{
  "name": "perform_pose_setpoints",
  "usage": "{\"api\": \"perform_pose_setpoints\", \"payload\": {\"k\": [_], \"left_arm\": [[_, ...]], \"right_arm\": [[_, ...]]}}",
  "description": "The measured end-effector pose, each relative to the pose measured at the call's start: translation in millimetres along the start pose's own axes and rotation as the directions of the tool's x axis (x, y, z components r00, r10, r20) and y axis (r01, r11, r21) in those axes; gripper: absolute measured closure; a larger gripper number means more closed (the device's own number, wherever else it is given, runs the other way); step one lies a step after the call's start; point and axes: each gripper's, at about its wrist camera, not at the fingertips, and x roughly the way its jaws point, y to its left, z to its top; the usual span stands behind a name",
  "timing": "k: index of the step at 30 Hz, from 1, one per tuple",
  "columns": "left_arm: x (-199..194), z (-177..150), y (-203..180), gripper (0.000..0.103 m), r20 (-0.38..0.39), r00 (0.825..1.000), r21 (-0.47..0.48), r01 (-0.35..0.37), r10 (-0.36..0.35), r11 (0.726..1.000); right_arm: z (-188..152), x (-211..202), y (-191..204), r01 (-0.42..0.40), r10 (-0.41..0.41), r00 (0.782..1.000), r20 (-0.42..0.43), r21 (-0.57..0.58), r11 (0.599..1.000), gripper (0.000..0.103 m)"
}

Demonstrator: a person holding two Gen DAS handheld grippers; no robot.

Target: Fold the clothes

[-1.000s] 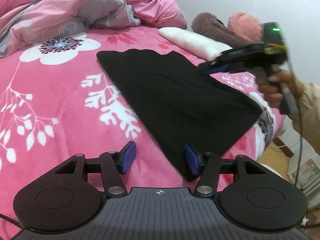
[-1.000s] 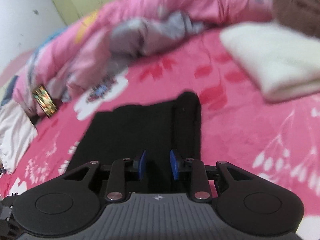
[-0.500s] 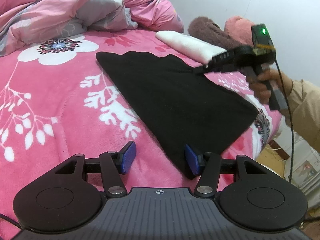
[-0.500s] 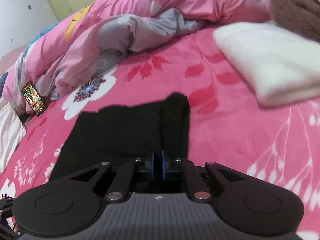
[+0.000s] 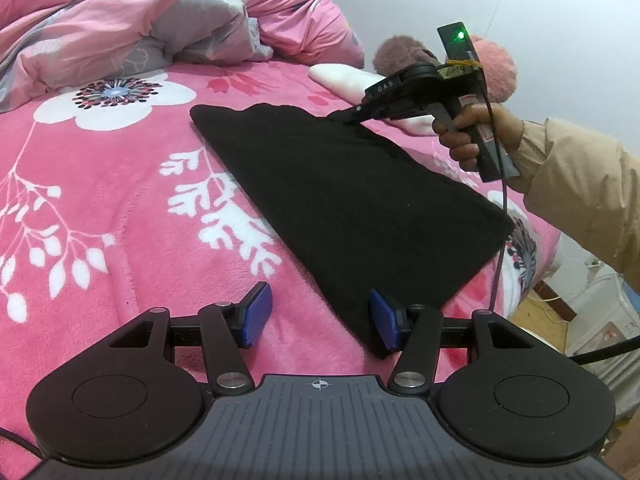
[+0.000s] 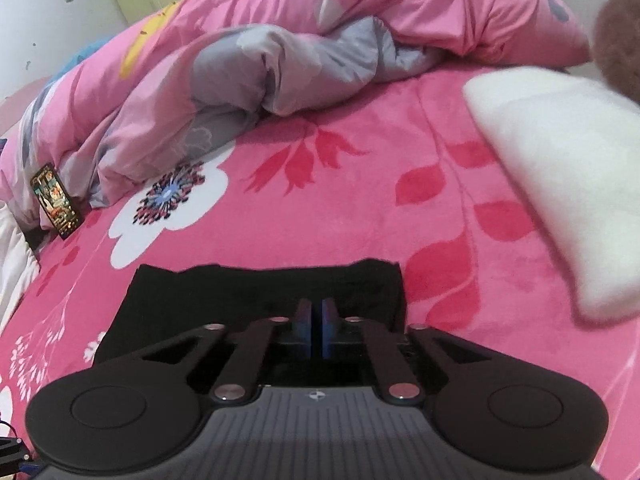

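Pink fleece bedding printed with white flowers and branches covers the bed, and a crumpled pink and grey duvet is heaped along its far side. On the fleece lies a black garment, folded flat into a long dark panel that runs diagonally from the near edge of the bed toward the middle.

The left tongs sit low over the near corner of the garment with their blue pads well apart; the right-hand pad is over the black cloth and the other over bare pink fleece, and neither presses on anything.

The right tongs are at the far edge of the garment, held by a hand coming out of a tan sleeve. Their blue pads are drawn together and pinch that edge, which rises in a small peak off the bed. In the right wrist view the pads show only a sliver between them, with the black cloth spread below and to the left.

A folded white fluffy cloth lies beyond the garment, well apart from it, beside a brown plush toy and a pink plush toy. A phone with a lit screen rests against the duvet.
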Motion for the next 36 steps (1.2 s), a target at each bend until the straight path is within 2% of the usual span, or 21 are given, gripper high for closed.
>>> {"api": "perform_pose_setpoints", "payload": {"k": [3, 5, 9, 12, 15, 18, 22, 26, 28, 29, 30, 32, 33, 34, 36], "left_arm": [[-0.3, -0.2, 0.2, 0.048, 0.002, 1.0, -0.001, 0.002, -0.002, 1.0], [-0.2, -0.4, 0.2, 0.048, 0.002, 1.0, -0.001, 0.002, -0.002, 1.0], [0.2, -0.5, 0.3, 0.048, 0.003, 1.0, -0.002, 0.003, -0.003, 1.0], [0.0, -0.1, 0.4, 0.048, 0.001, 1.0, -0.004, 0.003, -0.003, 1.0], [-0.4, 0.4, 0.2, 0.048, -0.001, 1.0, -0.005, 0.002, -0.002, 1.0], [-0.8, 1.1, 0.0, 0.048, -0.004, 1.0, -0.01, 0.0, 0.0, 1.0], [-1.2, 2.6, -0.2, 0.048, -0.011, 1.0, -0.026, -0.006, 0.006, 1.0], [-1.8, 5.4, -0.6, 0.048, -0.021, 1.0, -0.049, -0.019, 0.018, 0.999], [-3.9, 6.9, -0.5, 0.048, -0.024, 0.999, -0.061, -0.028, 0.026, 0.998], [-5.2, 7.6, -0.4, 0.048, -0.025, 0.999, -0.066, -0.033, 0.031, 0.997], [-7.3, 8.3, -0.2, 0.048, -0.024, 0.999, -0.069, -0.04, 0.038, 0.997], [-13.6, 9.8, -0.2, 0.048, -0.018, 0.998, -0.073, -0.06, 0.059, 0.996], [-16.7, 10.8, -0.5, 0.048, -0.013, 0.997, -0.074, -0.07, 0.07, 0.995], [-18.3, 12.4, -1.3, 0.048, -0.01, 0.997, -0.076, -0.076, 0.075, 0.994], [-21.5, 15.5, -2.9, 0.047, -0.004, 0.996, -0.079, -0.086, 0.086, 0.993]], "right_arm": [[3.6, -9.8, 3.4, 0.017, -0.015, 0.997, 0.07, -0.019, 1.0, 0.101], [6.0, -8.2, 1.7, 0.03, -0.029, 0.996, 0.086, -0.015, 0.999, 0.101], [2.2, 14.5, -10.5, 0.071, -0.071, 0.997, 0.035, -0.002, 0.997, 0.101], [-0.3, 11.8, -16.5, 0.084, -0.086, 0.995, 0.052, 0.033, 0.996, 0.099], [3.4, -14.6, -27.2, 0.122, -0.134, 0.986, 0.102, 0.114, 0.986, 0.095], [-0.6, -58.6, -42.5, 0.05, -0.074, 0.991, 0.111, 0.205, 0.977, 0.094], [-27.6, -113.6, -29.6, -0.102, 0.087, 0.992, 0.09, 0.175, 0.979, 0.09], [-80.3, -132.0, 1.7, -0.174, 0.174, 0.985, 0.012, 0.065, 0.983, 0.09], [-109.7, -133.1, -1.3, -0.123, 0.125, 0.992, -0.021, 0.061, 0.99, 0.09], [-124.0, -133.5, -6.3, -0.082, 0.085, 0.996, -0.035, 0.068, 0.994, 0.1], [-135.6, -137.1, -13.9, -0.057, 0.061, 0.998, -0.034, 0.101, 0.993, 0.103], [-147.1, -157.0, -34.7, -0.058, 0.054, 0.998, 0.023, 0.244, 0.968, 0.1], [-148.1, -167.3, -34.3, -0.026, 0.014, 0.999, 0.049, 0.248, 0.968, 0.1], [-147.7, -174.0, -29.9, -0.024, 0.008, 0.997, 0.07, 0.232, 0.972, 0.1], [-144.9, -178.4, -17.2, -0.074, 0.054, 0.994, 0.097, 0.211, 0.975, 0.1]]}}
